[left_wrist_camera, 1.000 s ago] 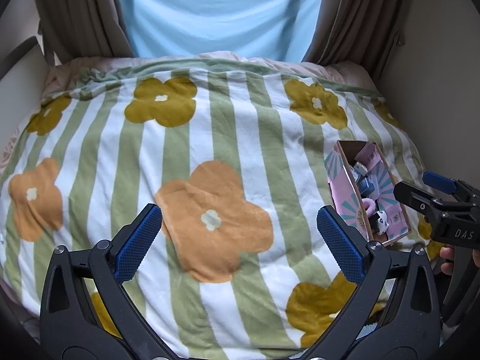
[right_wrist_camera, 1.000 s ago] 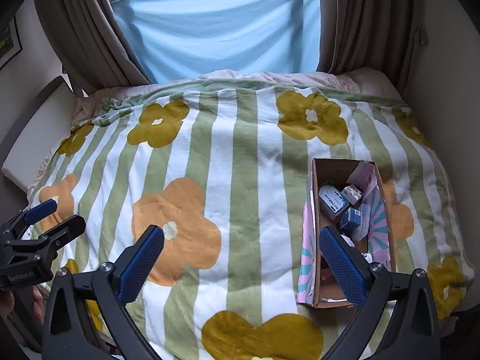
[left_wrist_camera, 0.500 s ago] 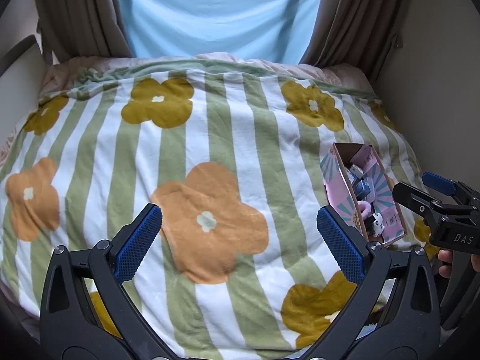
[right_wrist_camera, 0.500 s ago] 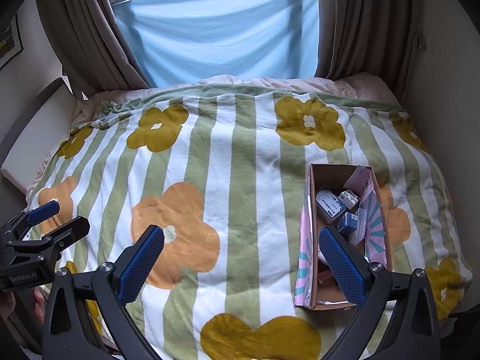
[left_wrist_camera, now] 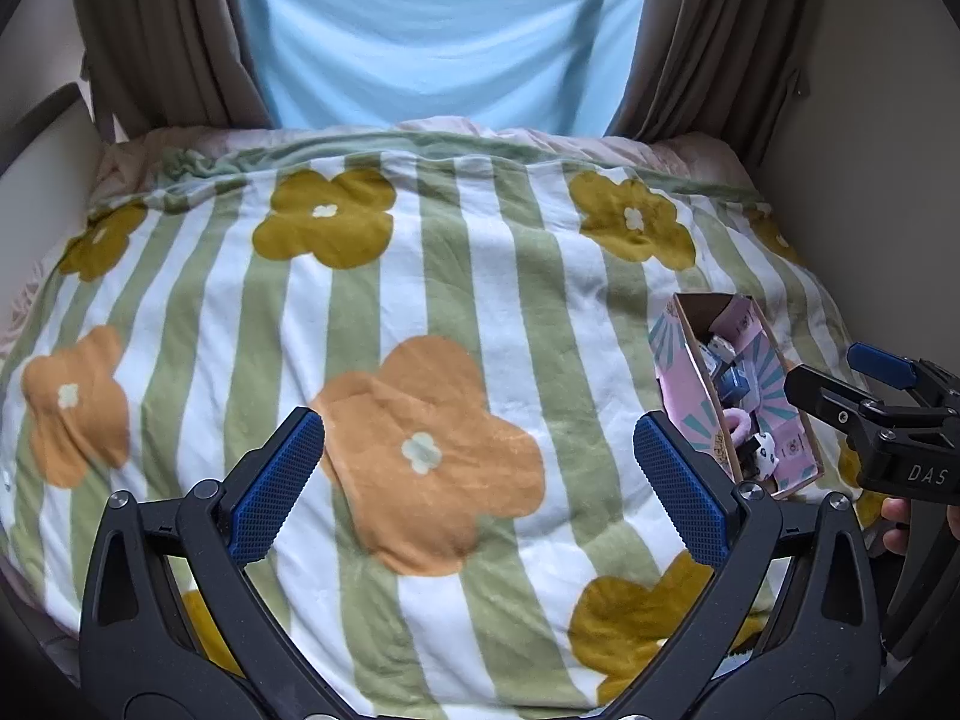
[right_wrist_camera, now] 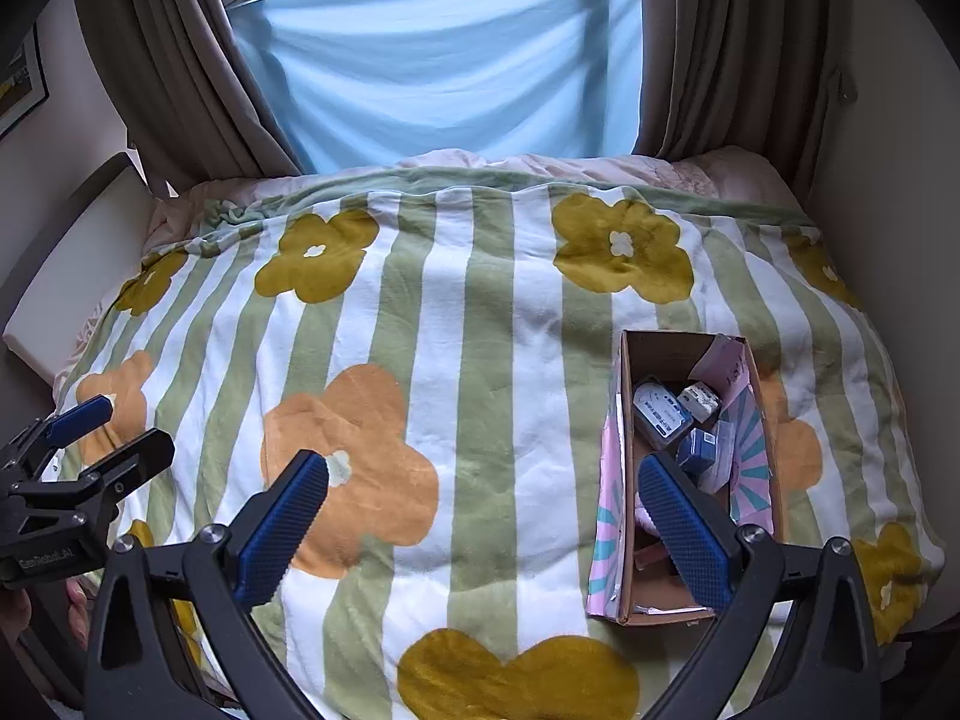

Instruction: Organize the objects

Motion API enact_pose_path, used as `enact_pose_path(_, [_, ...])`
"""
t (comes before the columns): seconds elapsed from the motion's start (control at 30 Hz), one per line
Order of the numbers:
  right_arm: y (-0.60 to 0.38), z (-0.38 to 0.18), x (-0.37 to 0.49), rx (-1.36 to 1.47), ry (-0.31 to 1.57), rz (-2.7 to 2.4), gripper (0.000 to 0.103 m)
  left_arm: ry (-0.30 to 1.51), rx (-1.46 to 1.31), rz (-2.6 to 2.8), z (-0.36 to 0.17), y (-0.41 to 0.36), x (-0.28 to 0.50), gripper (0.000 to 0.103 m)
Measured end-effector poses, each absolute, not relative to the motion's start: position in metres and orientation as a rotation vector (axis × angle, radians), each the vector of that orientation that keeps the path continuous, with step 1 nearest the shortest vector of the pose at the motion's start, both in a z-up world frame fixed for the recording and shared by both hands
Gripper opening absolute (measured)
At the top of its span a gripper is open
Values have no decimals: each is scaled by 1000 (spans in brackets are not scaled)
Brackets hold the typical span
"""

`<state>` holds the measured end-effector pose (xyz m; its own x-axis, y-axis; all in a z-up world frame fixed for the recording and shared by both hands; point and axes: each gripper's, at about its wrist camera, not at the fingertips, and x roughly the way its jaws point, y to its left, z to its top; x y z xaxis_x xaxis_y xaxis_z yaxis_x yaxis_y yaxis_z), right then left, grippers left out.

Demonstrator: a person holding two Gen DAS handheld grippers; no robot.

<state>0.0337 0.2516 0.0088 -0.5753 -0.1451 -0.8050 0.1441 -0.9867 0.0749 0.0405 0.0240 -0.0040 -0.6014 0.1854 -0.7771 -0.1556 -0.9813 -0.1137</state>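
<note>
The left claw (left_wrist_camera: 480,486) hangs above the bed with its blue-padded fingers (left_wrist_camera: 277,483) spread wide and nothing between them; below it lies the striped blanket (left_wrist_camera: 384,312), right over an orange flower print (left_wrist_camera: 426,450). The right claw (right_wrist_camera: 483,525) is likewise released, its jaws far apart and bare, hovering over the near part of the same blanket.

The cardboard box (right_wrist_camera: 624,420) (pink and teal on its outer sides) sits on the blanket toward the right side of the bed, open at the top. Inside it lie a white and blue packet (right_wrist_camera: 660,411), a small white item (right_wrist_camera: 699,399), a dark blue little box (right_wrist_camera: 699,447) and something pink (left_wrist_camera: 741,423) at the near end; the right claw's right finger (right_wrist_camera: 684,525) stands in front of the box's near half and hides part of what is in it. In the left wrist view the box (left_wrist_camera: 690,384) shows beside the right claw (left_wrist_camera: 852,387), which is near it but apart.

Behind the bed hang brown curtains (right_wrist_camera: 174,72) and a light blue sheet (right_wrist_camera: 444,60) across the window.
</note>
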Motion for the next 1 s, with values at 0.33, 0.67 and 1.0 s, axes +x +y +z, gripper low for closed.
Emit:
enact_pose_path(0.33, [252, 10, 29, 1348, 6, -2644, 103, -72, -1315, 2655, -6, 23, 38, 103])
enact_pose_path(0.67, [251, 10, 29, 1349, 9, -2647, 103, -101, -1328, 2644, -7, 22, 34, 103])
enact_pose_path(1.0, [253, 9, 26, 1349, 7, -2639, 103, -52, -1337, 2678, -3, 24, 34, 103])
